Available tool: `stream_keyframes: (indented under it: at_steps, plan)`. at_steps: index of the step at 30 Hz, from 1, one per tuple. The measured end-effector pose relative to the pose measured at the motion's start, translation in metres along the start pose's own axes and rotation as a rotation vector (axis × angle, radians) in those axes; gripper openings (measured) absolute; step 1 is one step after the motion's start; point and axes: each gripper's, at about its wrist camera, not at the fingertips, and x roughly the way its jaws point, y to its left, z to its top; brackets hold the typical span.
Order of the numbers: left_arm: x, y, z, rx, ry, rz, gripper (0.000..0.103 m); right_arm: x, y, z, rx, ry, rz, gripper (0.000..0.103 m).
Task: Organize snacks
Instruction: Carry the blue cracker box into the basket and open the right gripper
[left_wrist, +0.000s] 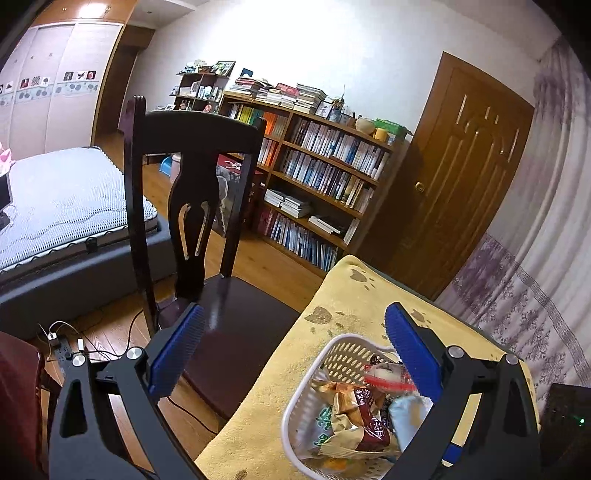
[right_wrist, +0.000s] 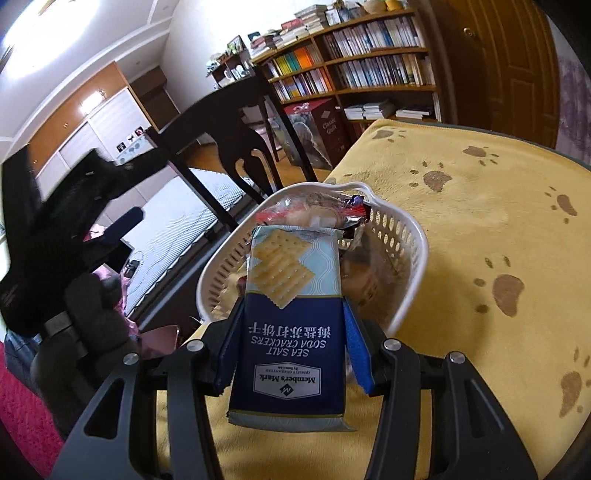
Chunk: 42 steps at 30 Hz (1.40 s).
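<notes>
On my right gripper (right_wrist: 291, 339) the jaws are clamped on a pack of sea salt soda crackers (right_wrist: 291, 314), blue pads pressed flat against both long sides of the dark blue lower half. The pack points fwd along the fingers, label upside down to me, its pale top end w/ the cracker photo reaching out over the near rim of the white basket (right_wrist: 413, 236). Can't tell if that end touches the rim or anything inside. Basket sits on a yellow paw-print cloth (right_wrist: 480, 229) covering the table. Inside it I see other wrapped snacks, incl. a clear bag w/ red trim (right_wrist: 314, 214) toward the far side; rest is too blurred to name.

My left gripper (left_wrist: 295, 354) has its jaws wide apart, nothing between them and nothing touched. It hangs above the table edge: left pad over the seat of a dark wood chair (left_wrist: 192, 155), right pad over the basket (left_wrist: 295, 413). From this view the basket holds a gold-brown snack bag (left_wrist: 358, 410), the clear bag w/ red trim (left_wrist: 388, 374) and a pale blue pack end (left_wrist: 408, 417) right by the right pad, partly hidden by it.

Bkgd: bookshelf (left_wrist: 325, 166) full of books, brown door (left_wrist: 469, 173), mattress (left_wrist: 59, 206) at left.
</notes>
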Motion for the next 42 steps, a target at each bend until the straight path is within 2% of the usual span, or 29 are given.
stream_keyframes:
  at_steps: [10,18,22,31,35,42]
  plan:
    - [0.003,0.001,0.0,-0.008,0.011,-0.013,0.099,0.026,-0.007,0.019,0.018,0.011,-0.045,0.05]
    - [0.001,-0.001,0.0,0.001,0.015,-0.022,0.099,0.022,-0.01,0.016,0.009,0.008,-0.075,0.053]
    - [0.002,-0.005,-0.002,0.01,0.019,-0.03,0.099,0.016,-0.016,0.018,0.038,-0.029,-0.094,0.055]
    - [0.0,-0.004,-0.001,0.002,0.015,-0.03,0.099,-0.018,-0.026,0.02,0.104,-0.121,-0.034,0.056]
    - [0.0,-0.005,-0.001,0.005,0.018,-0.033,0.099,-0.012,-0.024,0.009,0.113,-0.07,0.021,0.056]
    - [-0.003,-0.009,0.0,0.017,0.014,-0.047,0.099,0.004,-0.029,0.007,0.16,-0.046,0.02,0.061]
